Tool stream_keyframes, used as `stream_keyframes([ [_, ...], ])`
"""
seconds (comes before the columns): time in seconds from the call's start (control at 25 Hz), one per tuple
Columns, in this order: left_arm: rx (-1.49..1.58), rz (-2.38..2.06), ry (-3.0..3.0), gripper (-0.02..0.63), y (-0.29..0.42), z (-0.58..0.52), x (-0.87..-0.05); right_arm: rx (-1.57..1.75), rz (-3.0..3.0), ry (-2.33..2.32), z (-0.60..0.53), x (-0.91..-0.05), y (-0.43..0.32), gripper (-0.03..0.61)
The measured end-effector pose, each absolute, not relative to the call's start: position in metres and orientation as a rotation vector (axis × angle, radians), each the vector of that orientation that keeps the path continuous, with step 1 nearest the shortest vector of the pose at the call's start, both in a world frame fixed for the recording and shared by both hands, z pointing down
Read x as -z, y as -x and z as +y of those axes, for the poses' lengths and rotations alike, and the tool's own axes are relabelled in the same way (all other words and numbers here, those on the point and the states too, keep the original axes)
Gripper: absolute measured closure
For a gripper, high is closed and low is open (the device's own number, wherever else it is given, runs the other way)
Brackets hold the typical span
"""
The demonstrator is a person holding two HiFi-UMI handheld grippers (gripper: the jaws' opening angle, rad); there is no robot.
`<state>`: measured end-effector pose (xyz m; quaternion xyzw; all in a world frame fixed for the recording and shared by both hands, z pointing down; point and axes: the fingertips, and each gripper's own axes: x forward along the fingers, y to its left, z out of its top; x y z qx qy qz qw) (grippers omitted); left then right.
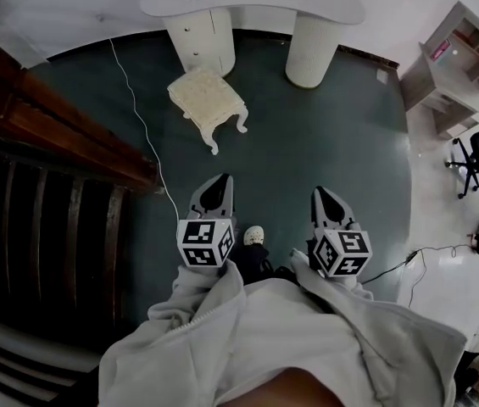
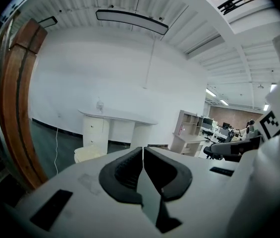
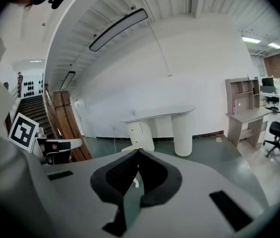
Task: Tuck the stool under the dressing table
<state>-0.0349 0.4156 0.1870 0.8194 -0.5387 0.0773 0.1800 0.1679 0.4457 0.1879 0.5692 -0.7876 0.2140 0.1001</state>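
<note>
The stool (image 1: pixel 207 100), upper centre, stands askew before the left pedestal (image 1: pixel 202 39) of the table (image 1: pixel 252 0). The left gripper (image 1: pixel 216 185) and right gripper (image 1: pixel 325 195), lower centre, are well apart from it, jaws pressed together, empty. Risk: a straight push jams it against the pedestal.

So the left claw (image 2: pixel 142 150) is pinched shut with nothing in it. Past it, the cream stool (image 2: pixel 89 154) sits just in front of the white desk (image 2: pixel 117 117), with a wooden banister (image 2: pixel 18 108) at left.
</note>
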Motion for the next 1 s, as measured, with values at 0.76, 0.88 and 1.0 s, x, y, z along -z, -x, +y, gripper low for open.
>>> stream_keyframes([
  [0.76,-0.247,-1.506,-2.268,0.594,0.066,0.389,-0.212,-0.628,-2.31,-1.64,0.404,-0.201,-0.139,0.528],
  [0.88,-0.251,-1.488,-2.254,0.594,0.066,0.389,-0.219,-0.642,-2.301,-1.636,0.401,-0.206,-0.139,0.528],
  [1.0,-0.259,-1.478,-2.267,0.594,0.063,0.386,-0.22,-0.66,-2.29,-1.642,0.398,-0.21,-0.142,0.528],
])
